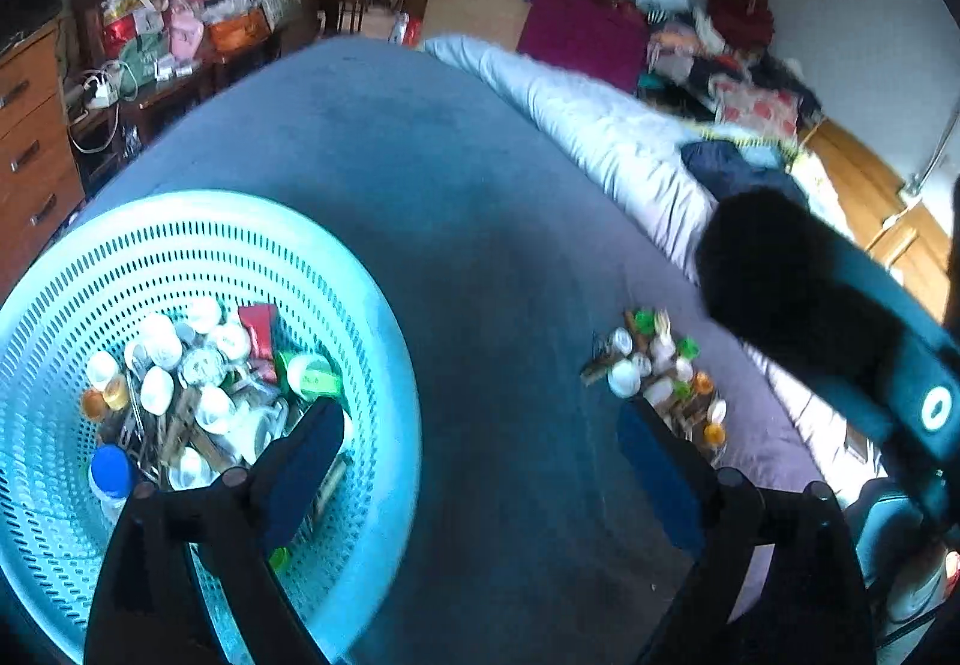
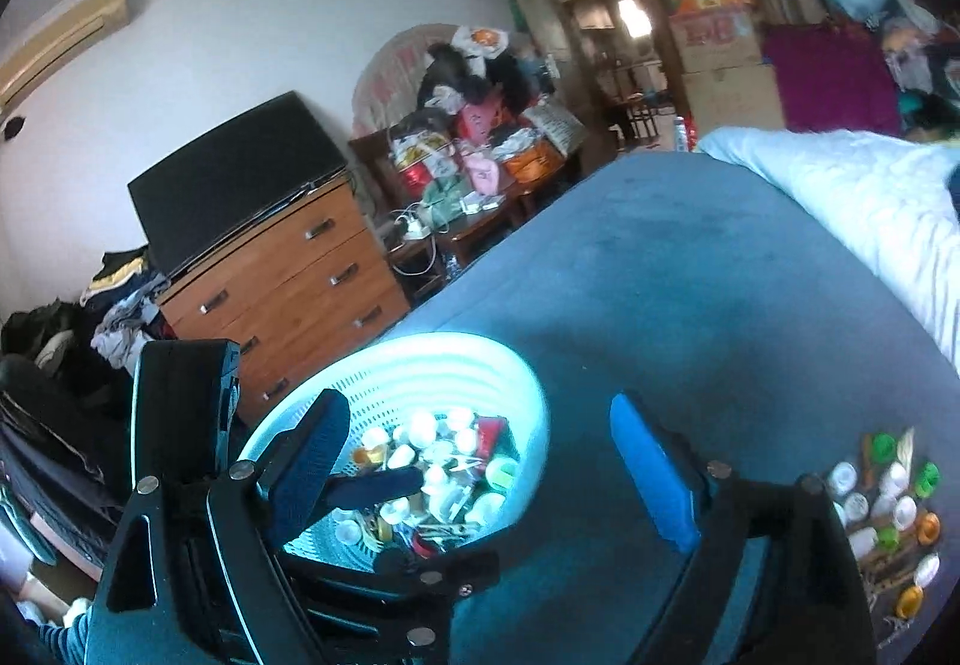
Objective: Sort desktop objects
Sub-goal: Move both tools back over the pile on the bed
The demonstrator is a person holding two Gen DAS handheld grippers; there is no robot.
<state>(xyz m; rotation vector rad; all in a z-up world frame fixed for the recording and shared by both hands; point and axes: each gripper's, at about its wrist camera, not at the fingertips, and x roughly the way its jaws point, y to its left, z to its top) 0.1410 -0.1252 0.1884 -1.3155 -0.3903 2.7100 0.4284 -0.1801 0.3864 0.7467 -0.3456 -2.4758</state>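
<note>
A light-blue perforated basket [image 1: 372,341] sits on the blue bed cover, holding several small white jars, caps, a red tube and a blue-capped bottle [image 1: 111,470]. It also shows in the right wrist view [image 2: 528,401]. A pile of small bottles, caps and clips [image 1: 660,371] lies to its right on the cover, and at the right edge of the right wrist view [image 2: 888,515]. My left gripper [image 1: 480,425] is open and empty, left finger over the basket. My right gripper [image 2: 486,437] is open and empty, above the basket's right side. The left gripper's fingers [image 2: 372,485] reach over the basket.
The blue cover [image 1: 468,221] spans the bed; a white quilt [image 1: 600,125] lies along its right. A wooden dresser [image 2: 288,287] with a dark screen stands left of the bed. Cluttered bags pile on a table [image 2: 474,155] behind. The right gripper's body [image 1: 828,317] hangs at right.
</note>
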